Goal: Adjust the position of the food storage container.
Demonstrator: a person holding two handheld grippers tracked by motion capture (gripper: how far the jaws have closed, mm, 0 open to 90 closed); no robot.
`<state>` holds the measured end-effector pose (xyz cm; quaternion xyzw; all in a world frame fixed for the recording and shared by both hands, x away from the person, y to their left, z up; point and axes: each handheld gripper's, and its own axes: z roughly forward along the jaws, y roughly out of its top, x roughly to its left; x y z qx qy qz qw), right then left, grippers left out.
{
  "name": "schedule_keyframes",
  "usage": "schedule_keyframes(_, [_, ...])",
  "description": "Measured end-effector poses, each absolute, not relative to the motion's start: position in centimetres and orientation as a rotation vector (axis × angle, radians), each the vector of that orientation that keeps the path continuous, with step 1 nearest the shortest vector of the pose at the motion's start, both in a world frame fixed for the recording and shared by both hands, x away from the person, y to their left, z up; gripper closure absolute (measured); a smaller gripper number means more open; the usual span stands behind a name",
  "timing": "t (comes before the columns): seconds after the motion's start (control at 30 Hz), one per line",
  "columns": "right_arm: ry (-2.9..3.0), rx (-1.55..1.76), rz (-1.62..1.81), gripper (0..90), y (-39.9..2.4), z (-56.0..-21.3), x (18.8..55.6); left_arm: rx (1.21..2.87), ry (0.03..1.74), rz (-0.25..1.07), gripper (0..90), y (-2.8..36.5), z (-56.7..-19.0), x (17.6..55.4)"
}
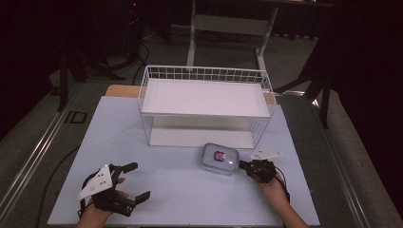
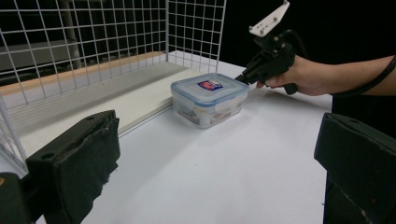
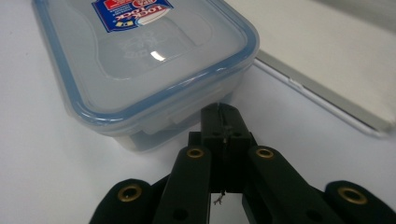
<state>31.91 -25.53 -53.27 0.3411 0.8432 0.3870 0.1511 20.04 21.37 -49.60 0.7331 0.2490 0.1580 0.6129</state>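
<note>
While its wrist is cut off by the bottom edge of the high view, the left gripper [image 1: 134, 180] rests at the near left of the table [image 1: 176, 199] with jaws spread wide and nothing between them. Right of centre, just before the wire basket [image 1: 205, 76], sits the lidded plastic box [image 1: 219, 158], its contents blurred behind cloudy walls. At its right end the right gripper [image 3: 220, 122] presses tips clenched together, empty, against the box's side; actual contact is hard to confirm.

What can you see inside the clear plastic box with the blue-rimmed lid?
Through the side of the clear plastic box, dim brownish shapes show in the left gripper view. What they are cannot be told: the wall blurs them and the lid covers them.
</note>
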Motion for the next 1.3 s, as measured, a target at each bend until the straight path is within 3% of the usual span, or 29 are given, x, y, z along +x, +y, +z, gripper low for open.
schedule_keyframes(0.73, [2.458,0.88,1.163,90.0,-19.6,-53.3,34.2,1.704,0.567,0.341,1.2,21.0,-49.8,20.0])
schedule_keyframes(1.3, [2.439,0.95,1.174,90.0,-19.1,-53.3,34.3,1.706,0.572,0.339,1.2,21.0,-49.9,20.1])
